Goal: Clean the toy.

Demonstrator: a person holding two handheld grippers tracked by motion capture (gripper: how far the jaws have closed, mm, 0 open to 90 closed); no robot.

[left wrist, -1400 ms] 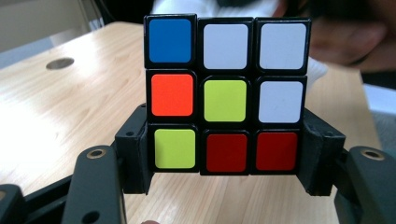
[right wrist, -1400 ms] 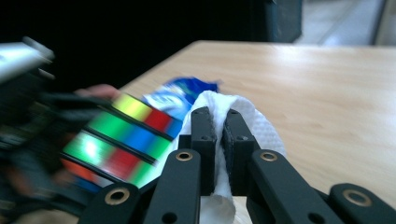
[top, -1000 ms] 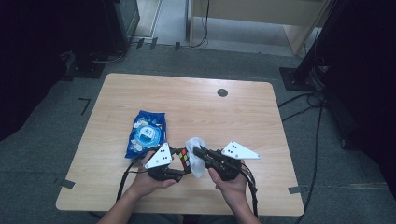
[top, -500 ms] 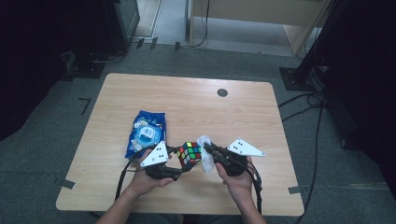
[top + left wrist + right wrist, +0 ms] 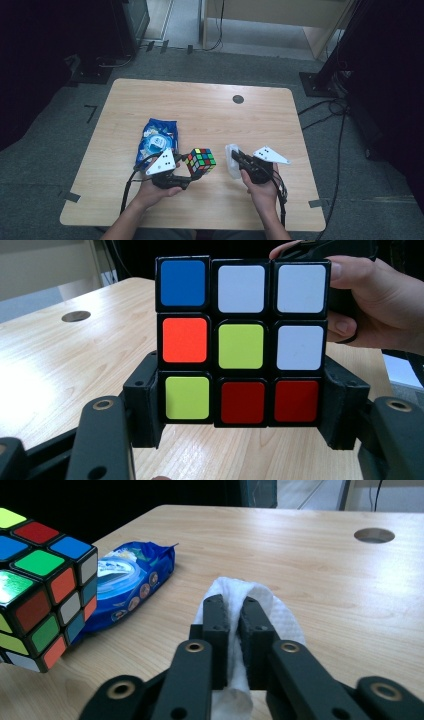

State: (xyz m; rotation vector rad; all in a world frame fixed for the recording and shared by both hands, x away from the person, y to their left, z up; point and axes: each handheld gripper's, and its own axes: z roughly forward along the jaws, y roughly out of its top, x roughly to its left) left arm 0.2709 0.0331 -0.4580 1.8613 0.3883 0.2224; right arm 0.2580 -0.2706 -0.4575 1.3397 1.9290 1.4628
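A scrambled colour cube (image 5: 201, 161) is held just above the table, and my left gripper (image 5: 198, 170) is shut on its lower layer. In the left gripper view the cube (image 5: 242, 340) sits between the two jaws (image 5: 240, 407), with a blue, white, orange, lime and red face toward the camera. To its right, my right gripper (image 5: 237, 159) pinches a white wet wipe (image 5: 231, 166) low over the table. Its jaws (image 5: 234, 605) have just been opening a little. The wipe (image 5: 277, 615) is still between them and drapes onto the wood. The cube (image 5: 42, 585) shows at the left of the right gripper view.
A blue pack of wet wipes (image 5: 157, 140) lies flat on the wooden table (image 5: 210, 115), left of and behind the cube. A round cable hole (image 5: 238, 99) sits near the far edge. The person's right hand (image 5: 380, 305) shows behind the cube.
The right gripper with the wipe has moved right, away from the cube, and down to the table. The cube, earlier half covered by the wipe, now shows in full. The left hand stayed still.
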